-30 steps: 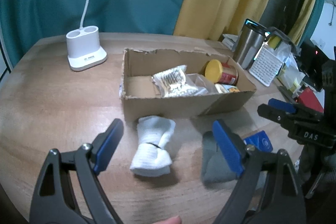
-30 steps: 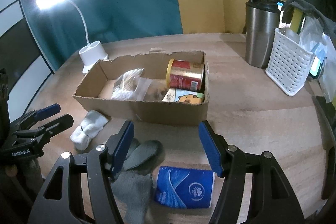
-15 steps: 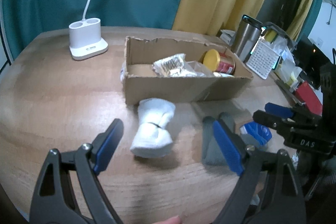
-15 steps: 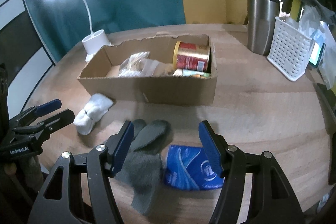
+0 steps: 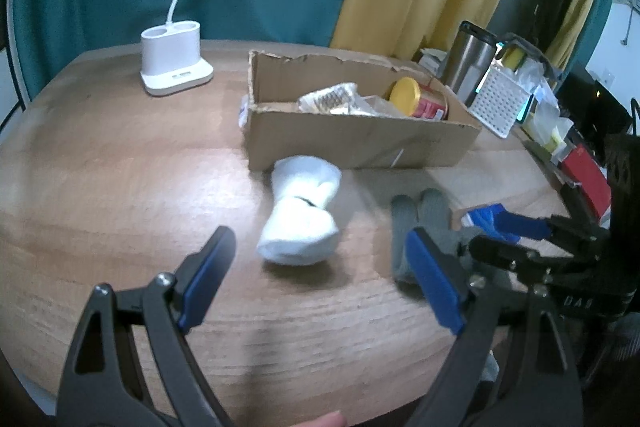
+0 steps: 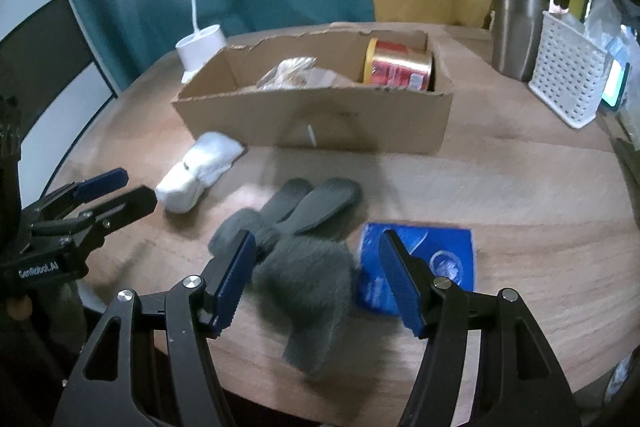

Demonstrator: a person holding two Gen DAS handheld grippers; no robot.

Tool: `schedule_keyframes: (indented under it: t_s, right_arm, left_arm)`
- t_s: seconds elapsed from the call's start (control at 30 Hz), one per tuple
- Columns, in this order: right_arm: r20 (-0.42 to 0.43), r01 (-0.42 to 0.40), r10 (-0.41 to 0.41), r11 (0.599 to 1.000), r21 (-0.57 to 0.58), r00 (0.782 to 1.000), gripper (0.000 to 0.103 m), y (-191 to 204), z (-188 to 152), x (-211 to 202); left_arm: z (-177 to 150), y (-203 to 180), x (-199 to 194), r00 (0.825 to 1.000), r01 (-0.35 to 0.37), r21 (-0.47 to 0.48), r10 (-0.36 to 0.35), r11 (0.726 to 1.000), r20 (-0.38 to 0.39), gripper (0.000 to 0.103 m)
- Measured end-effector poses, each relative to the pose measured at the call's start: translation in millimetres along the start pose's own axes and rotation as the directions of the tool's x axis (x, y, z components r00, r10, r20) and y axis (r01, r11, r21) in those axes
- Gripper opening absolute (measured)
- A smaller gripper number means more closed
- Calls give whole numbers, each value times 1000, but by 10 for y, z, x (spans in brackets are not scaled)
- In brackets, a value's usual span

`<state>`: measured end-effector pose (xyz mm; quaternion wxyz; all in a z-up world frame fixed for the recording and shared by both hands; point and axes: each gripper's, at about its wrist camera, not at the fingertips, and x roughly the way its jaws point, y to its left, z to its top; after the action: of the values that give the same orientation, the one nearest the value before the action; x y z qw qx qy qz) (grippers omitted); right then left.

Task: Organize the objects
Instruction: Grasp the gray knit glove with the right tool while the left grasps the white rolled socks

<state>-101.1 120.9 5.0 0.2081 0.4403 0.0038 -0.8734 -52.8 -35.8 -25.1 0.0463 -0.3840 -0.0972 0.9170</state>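
Left gripper [image 5: 320, 291] wide, empty, facing white sock roll [image 5: 301, 215] lying mid-worktop against cardboard box [image 5: 360, 139]. Soft, light, squashy; best pinched at the banded waist. Right gripper [image 6: 314, 277] wide, empty, over grey socks [image 6: 304, 251] near the front worktop [image 6: 520, 195] edge, blue packet [image 6: 440, 251] beside. Motion blur; the grey fabric is possibly gloves.

I note a round wooden table [image 6: 500, 183] carrying a cardboard box [image 6: 360, 123], white rolled socks [image 6: 196, 171], grey socks [image 6: 304, 247] and a blue packet [image 6: 440, 259]. Toward the rear — lamp base [image 5: 174, 57], steel tumbler [image 6: 516, 19], white basket [image 6: 568, 75].
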Motion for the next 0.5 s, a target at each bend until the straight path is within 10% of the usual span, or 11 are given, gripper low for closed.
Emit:
schedule_keyframes:
  t_s: [0.5]
  right_arm:
    - [-50,-67,65,997,-29,997,59,115,-84,283]
  left_arm:
    - [-16,68,181,999,-12,7,13,1000,-36,88]
